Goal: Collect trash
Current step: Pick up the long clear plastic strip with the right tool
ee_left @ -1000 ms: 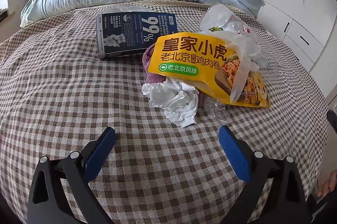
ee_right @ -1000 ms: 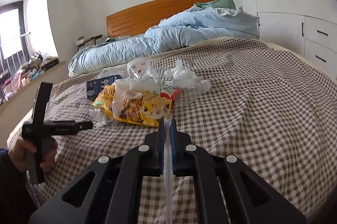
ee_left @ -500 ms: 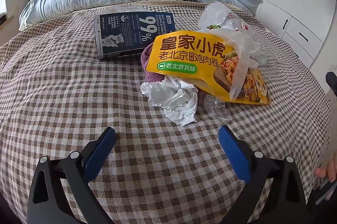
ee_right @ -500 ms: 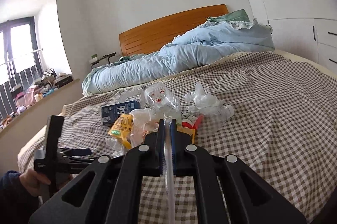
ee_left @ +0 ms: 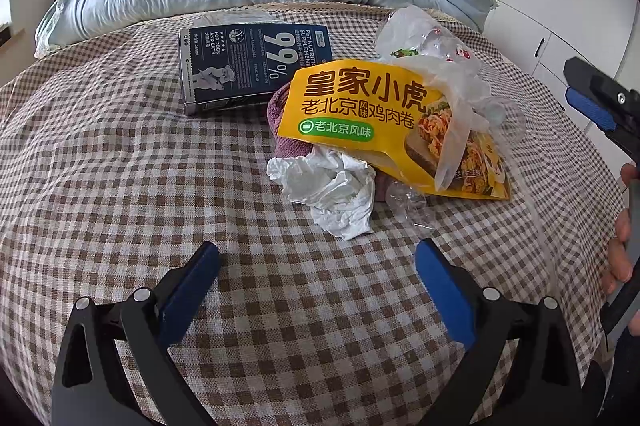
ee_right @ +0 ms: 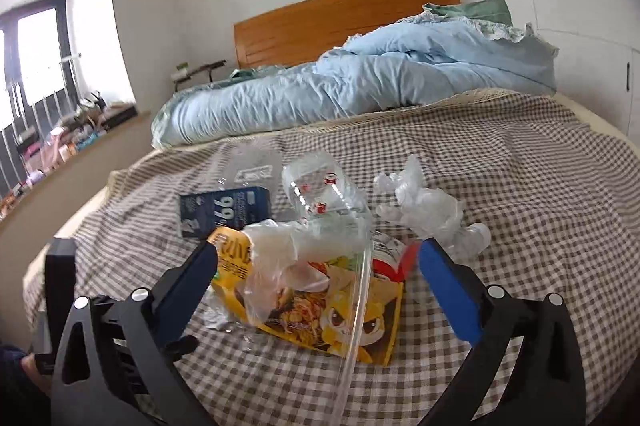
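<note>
While both grippers, left (ee_left: 316,266) and right (ee_right: 318,262), are held spread, crumpled white tissue (ee_left: 334,191) is seen touching the glossy yellow "皇家小虎" snack bag (ee_left: 360,113).

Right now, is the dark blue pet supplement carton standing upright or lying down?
Lying down. The dark blue carton rests flat on the checked bedspread, printed face up, its 99% lettering running sideways.

Dark blue carton (ee_left: 256,65): "99%", "FOR DOGS AND CATS", "PET NUTRITION SUPPLEMENT". Yellow food packet (ee_left: 384,117): "皇家小虎", "老北京风味鸡肉卷", green badge "老北京风味".
</note>
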`<state>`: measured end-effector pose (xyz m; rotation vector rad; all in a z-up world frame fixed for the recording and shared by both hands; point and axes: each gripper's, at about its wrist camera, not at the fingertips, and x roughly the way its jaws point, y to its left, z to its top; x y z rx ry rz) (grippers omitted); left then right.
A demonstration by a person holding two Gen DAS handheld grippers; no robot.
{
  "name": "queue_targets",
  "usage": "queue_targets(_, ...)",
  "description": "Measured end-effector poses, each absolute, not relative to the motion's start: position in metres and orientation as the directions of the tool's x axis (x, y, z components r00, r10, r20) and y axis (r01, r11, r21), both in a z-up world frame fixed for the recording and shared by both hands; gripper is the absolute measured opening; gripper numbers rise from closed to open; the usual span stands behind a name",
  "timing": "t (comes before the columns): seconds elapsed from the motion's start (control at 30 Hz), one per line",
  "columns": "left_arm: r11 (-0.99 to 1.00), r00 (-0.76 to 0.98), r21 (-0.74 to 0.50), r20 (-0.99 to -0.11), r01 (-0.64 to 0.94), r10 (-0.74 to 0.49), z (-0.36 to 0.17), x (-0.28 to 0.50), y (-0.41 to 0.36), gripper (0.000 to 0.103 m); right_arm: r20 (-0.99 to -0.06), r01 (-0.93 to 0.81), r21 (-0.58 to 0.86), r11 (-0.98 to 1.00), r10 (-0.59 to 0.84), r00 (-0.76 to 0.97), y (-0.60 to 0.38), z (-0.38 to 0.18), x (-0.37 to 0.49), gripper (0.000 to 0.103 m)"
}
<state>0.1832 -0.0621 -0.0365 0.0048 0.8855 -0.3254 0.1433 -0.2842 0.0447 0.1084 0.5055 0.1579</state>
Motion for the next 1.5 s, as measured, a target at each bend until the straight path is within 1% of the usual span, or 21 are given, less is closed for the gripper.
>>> queue_targets(0.07,0.95,0.584,-0.131,-0.762,0.282,-0.279,-0.036,0.183,-0.061,0.094,-0.504,-0.09,0.083,0.992,0.12,0.855,-0.284,0.038,0.131,0.097)
queue_targets(0.13,0.954,0.586,-0.131,-0.763,0.271,-0.271,-0.036,0.183,-0.058,0.094,-0.557,-0.109,0.097,0.989,0.144,0.818,-0.289,0.026,0.117,0.097)
queue_targets(0.23,0.958,0.589,-0.146,-0.763,0.245,-0.267,-0.034,0.185,-0.052,0.094,-0.647,-0.106,0.068,0.992,0.125,0.752,-0.285,-0.002,0.088,0.097)
queue_targets(0.33,0.961,0.589,-0.153,-0.764,0.228,-0.262,-0.033,0.185,-0.051,0.094,-0.701,-0.097,0.062,0.993,0.112,0.705,-0.28,-0.028,0.068,0.096)
queue_targets(0.37,0.962,0.59,-0.151,-0.764,0.228,-0.26,-0.033,0.185,-0.051,0.094,-0.712,-0.092,0.068,0.993,0.113,0.693,-0.279,-0.034,0.065,0.087)
queue_targets(0.4,0.962,0.592,-0.147,-0.764,0.229,-0.257,-0.033,0.185,-0.052,0.094,-0.717,-0.089,0.094,0.992,0.129,0.685,-0.28,-0.04,0.064,0.075)
queue_targets(0.43,0.962,0.593,-0.144,-0.764,0.23,-0.256,-0.033,0.184,-0.052,0.094,-0.729,-0.079,0.11,0.991,0.134,0.671,-0.28,-0.045,0.065,0.04)
queue_targets(0.47,0.962,0.594,-0.141,-0.763,0.232,-0.255,-0.033,0.184,-0.053,0.094,-0.742,-0.062,0.104,0.993,0.119,0.66,-0.28,-0.05,0.066,0.032)
queue_targets(0.8,0.962,0.593,-0.141,-0.764,0.233,-0.255,-0.033,0.184,-0.052,0.094,-0.754,-0.062,0.086,0.994,0.106,0.648,-0.274,-0.05,0.056,0.031)
queue_targets(0.87,0.962,0.592,-0.139,-0.764,0.234,-0.255,-0.034,0.184,-0.052,0.094,-0.75,-0.068,0.102,0.992,0.122,0.65,-0.275,-0.048,0.056,0.011)
queue_targets(0.9,0.962,0.593,-0.138,-0.764,0.235,-0.255,-0.033,0.184,-0.053,0.094,-0.747,-0.066,0.105,0.992,0.123,0.654,-0.276,-0.047,0.055,0.01)
queue_targets(1.07,0.962,0.594,-0.144,-0.762,0.234,-0.258,-0.033,0.183,-0.051,0.094,-0.715,-0.061,0.056,0.997,0.082,0.694,-0.28,-0.022,0.039,0.009)
queue_targets(1.4,0.961,0.602,-0.154,-0.753,0.231,-0.266,-0.028,0.181,-0.049,0.094,-0.622,-0.098,-0.067,0.993,0.035,0.782,-0.29,0.058,-0.001,0.009)
queue_targets(1.47,0.96,0.601,-0.157,-0.753,0.23,-0.267,-0.027,0.181,-0.049,0.094,-0.606,-0.1,-0.079,0.992,0.031,0.795,-0.289,0.067,-0.001,0.005)
queue_targets(1.5,0.96,0.6,-0.157,-0.754,0.23,-0.267,-0.027,0.181,-0.049,0.094,-0.609,-0.1,-0.082,0.992,0.03,0.793,-0.289,0.069,0.0,0.005)
